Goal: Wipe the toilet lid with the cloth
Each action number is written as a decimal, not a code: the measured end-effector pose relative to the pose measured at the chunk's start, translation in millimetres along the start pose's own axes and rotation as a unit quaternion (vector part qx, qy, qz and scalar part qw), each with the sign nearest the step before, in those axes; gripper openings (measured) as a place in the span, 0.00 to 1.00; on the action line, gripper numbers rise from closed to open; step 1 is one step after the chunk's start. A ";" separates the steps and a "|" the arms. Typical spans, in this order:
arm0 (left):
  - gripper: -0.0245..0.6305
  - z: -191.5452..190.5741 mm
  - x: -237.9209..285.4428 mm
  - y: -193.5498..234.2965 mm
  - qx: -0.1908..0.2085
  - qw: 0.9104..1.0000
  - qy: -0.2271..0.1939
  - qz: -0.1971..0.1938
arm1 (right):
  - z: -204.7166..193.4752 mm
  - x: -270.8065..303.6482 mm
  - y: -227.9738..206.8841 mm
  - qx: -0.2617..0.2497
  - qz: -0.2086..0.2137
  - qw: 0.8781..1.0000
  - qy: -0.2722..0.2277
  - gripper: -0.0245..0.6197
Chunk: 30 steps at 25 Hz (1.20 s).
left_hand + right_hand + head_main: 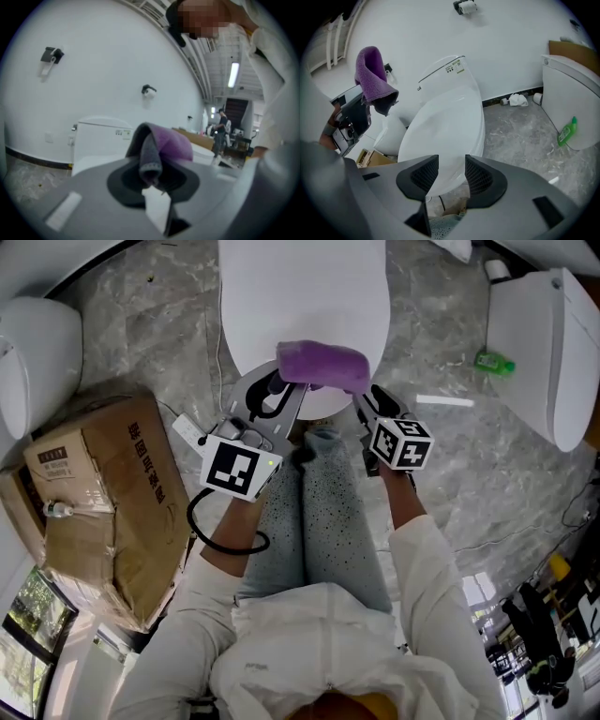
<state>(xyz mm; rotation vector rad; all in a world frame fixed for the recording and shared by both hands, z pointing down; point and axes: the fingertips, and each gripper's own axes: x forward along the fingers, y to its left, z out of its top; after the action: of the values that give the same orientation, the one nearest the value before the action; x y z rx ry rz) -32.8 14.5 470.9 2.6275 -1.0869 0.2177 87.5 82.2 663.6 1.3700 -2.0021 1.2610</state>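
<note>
Hanging from the left gripper (281, 390), the purple cloth (323, 367) is pinched by 1 end between that gripper's 2 fingers (123, 183) — they are closed tight on a folded grey-purple edge, and the rest of the cloth (161, 145) bunches up over and past the tips. From the head view the cloth sits just above the near rim of the white toilet lid (305, 296); whether it touches the lid cannot be told.

The right gripper (370, 407) is just beside the cloth, on its right, tilted down toward the lid. Its fingers (480, 180) stand wide apart with nothing between them — through the gap only the closed lid (445, 126) and a bit of floor show. In the right gripper view the cloth (370, 79) appears at upper left, draped over the tip of the left gripper (351, 117), well apart from the right fingers.

On the grey marble floor (450, 474), a cardboard box (103, 502) lies to the left of the toilet, and a small green bottle (494, 362) lies to the right, next to a second toilet (544, 343).
</note>
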 end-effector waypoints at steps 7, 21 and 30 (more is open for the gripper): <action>0.12 -4.4 3.3 0.7 -0.001 1.000 0.004 -0.002 | -7.1 14.1 -11.4 0.032 0.008 0.999 0.021 0.29; 0.12 -8.8 5.9 7.7 -0.014 1.000 0.010 -0.001 | -12.0 26.2 -12.7 0.106 0.037 0.993 0.033 0.32; 0.12 -0.6 7.0 5.2 -0.017 1.000 0.012 -0.004 | -7.1 19.0 -13.1 0.192 0.041 0.980 0.027 0.25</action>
<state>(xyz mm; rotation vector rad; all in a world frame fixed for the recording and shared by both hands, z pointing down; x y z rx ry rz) -31.6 6.6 474.3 2.5927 -1.0613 0.2279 89.8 76.9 687.1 1.4084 -1.8601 1.7737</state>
